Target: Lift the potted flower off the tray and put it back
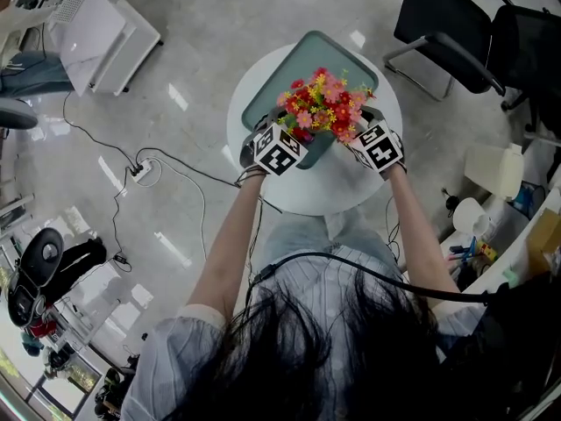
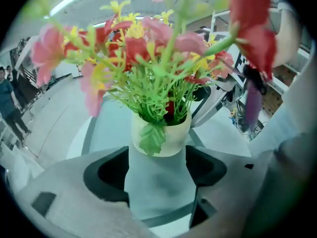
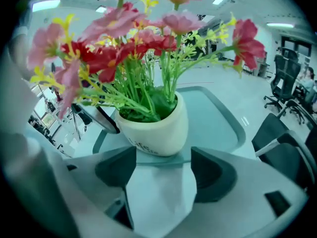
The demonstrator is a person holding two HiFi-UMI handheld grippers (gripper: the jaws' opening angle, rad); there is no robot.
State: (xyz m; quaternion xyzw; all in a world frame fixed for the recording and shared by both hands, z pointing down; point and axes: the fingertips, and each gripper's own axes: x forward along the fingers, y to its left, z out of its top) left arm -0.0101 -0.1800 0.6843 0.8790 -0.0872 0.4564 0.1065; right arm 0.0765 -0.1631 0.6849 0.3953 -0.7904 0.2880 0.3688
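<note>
The potted flower [image 1: 321, 105], red, pink and yellow blooms in a cream pot [image 3: 159, 128], stands on the near part of the teal tray [image 1: 270, 93] on a round white table [image 1: 314, 196]. My left gripper [image 1: 293, 140] is at the pot's left and my right gripper [image 1: 364, 137] at its right. In the left gripper view the pot [image 2: 163, 135] stands just beyond the open left gripper [image 2: 158, 168], whose jaws hold nothing. The right gripper [image 3: 161, 166] is open too, with the pot just past its tips and only tray edge and table in the gap.
Black office chairs [image 1: 456, 33] stand beyond the table at the right. A white cabinet-like unit [image 1: 96, 29] and a cable with a socket strip [image 1: 145, 170] lie on the floor at the left. Jugs and clutter [image 1: 495, 169] sit at the right.
</note>
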